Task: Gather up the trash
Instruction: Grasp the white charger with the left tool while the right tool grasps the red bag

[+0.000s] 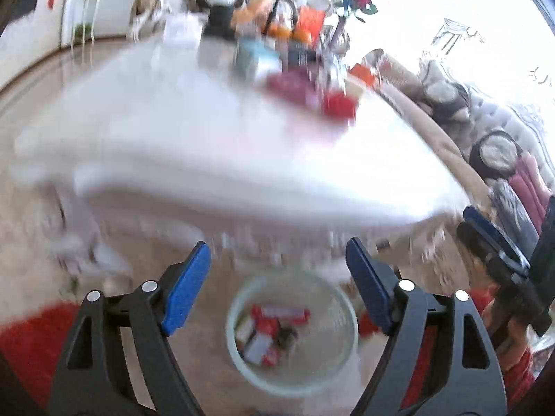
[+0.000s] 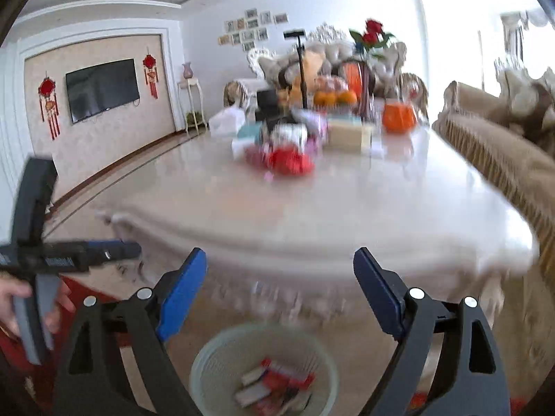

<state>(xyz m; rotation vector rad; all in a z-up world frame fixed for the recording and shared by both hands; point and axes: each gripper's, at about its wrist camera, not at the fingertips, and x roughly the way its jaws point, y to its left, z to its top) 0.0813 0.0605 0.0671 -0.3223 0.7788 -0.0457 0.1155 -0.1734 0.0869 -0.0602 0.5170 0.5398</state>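
A pale round waste bin stands on the floor below both grippers, with red and white wrappers lying inside it. My left gripper is open above it, nothing between its blue pads. The right gripper is also open and empty over the same bin, whose wrappers show at the bottom. Red packets and other clutter lie on the far part of the white table. The left gripper appears at the left of the right wrist view, held by a hand.
The table's front edge hangs just beyond the bin. A fringed beige sofa runs along the right. Oranges, a vase of roses and boxes crowd the table's far end. A TV hangs on the left wall.
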